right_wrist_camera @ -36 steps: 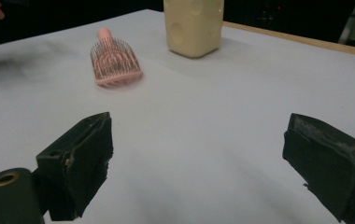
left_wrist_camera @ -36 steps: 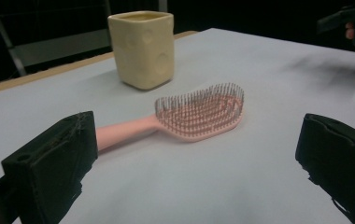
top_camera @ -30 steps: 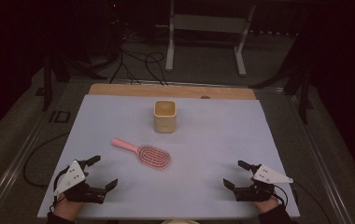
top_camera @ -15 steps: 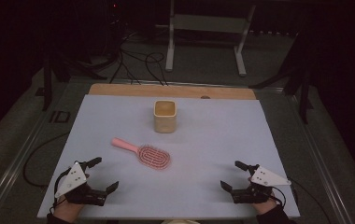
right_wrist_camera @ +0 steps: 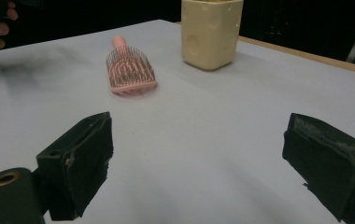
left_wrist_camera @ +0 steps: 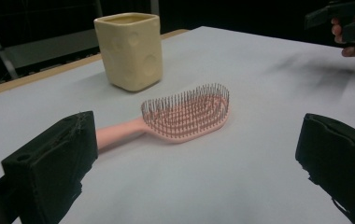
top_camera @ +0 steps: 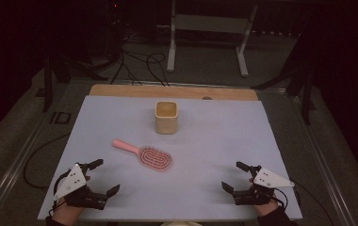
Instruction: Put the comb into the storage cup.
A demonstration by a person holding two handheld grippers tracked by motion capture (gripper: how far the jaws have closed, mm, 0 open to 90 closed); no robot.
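I see a pink hairbrush (top_camera: pixel 144 155) lying bristles-up mid-table, near a cream cup (top_camera: pixel 166 117) behind it. My left gripper (top_camera: pixel 102 176) and right gripper (top_camera: pixel 235 176) gape wide, empty, at the near corners.

high: above, looking forward-down | tool views: low, near table | shared: hairbrush (top_camera: pixel 148 156), cup (top_camera: pixel 166 117)

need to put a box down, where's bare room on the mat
Widest free patch: the right half of the mat, between the cup, the right gripper and the right edge. The far left corner beyond the hairbrush is bare too. Tightest: between hairbrush and left gripper.
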